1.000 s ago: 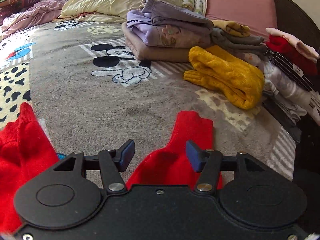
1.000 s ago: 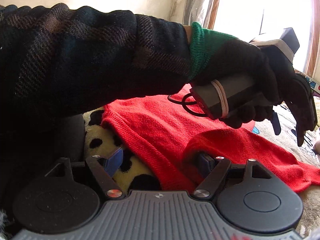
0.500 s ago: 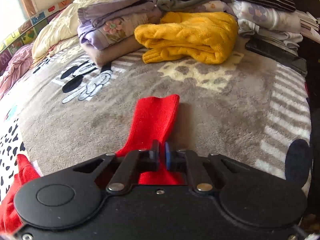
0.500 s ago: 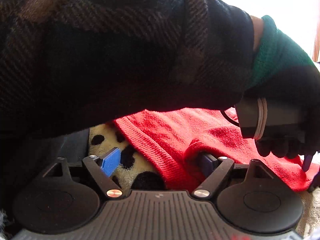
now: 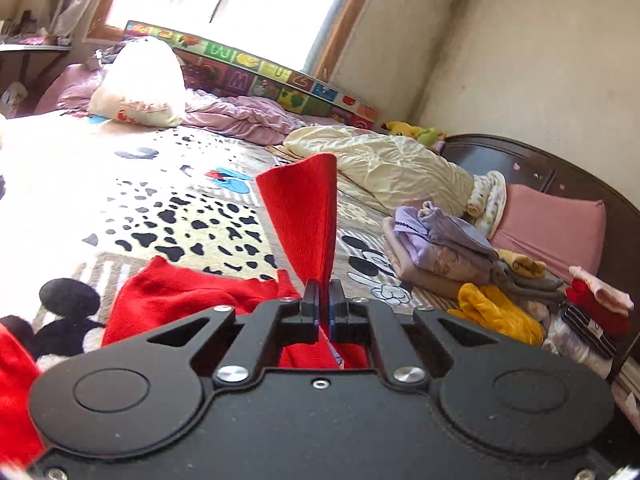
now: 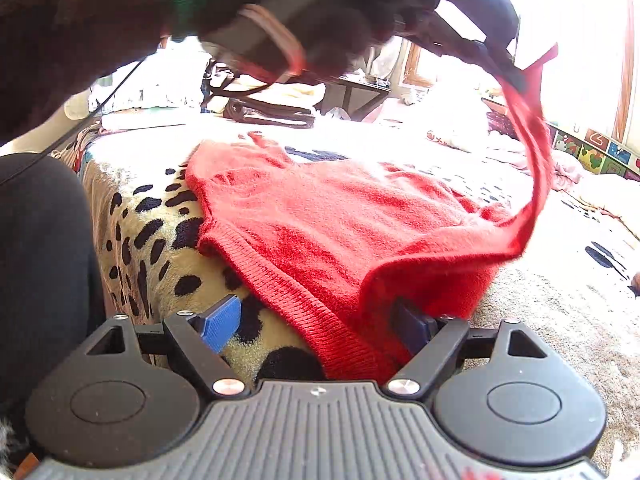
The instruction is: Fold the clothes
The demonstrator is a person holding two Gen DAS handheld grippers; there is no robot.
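Observation:
A red knit sweater lies spread on the patterned bed blanket. My left gripper is shut on the sweater's sleeve, whose cuff stands up above the jaws. In the right wrist view the same sleeve hangs in an arc from the left gripper held high in a gloved hand. My right gripper is open and low at the sweater's hem, with the ribbed edge between its fingers; the right finger is partly under the fabric.
Piles of folded clothes and a yellow sweater sit at the right near a pink pillow and dark headboard. A cream quilt and a white bag lie farther back. A dark bag rests beyond the sweater.
My left gripper shut on the sleeve and has lifted it up off the blanket, swinging toward the window. The right gripper stayed open at the hem.

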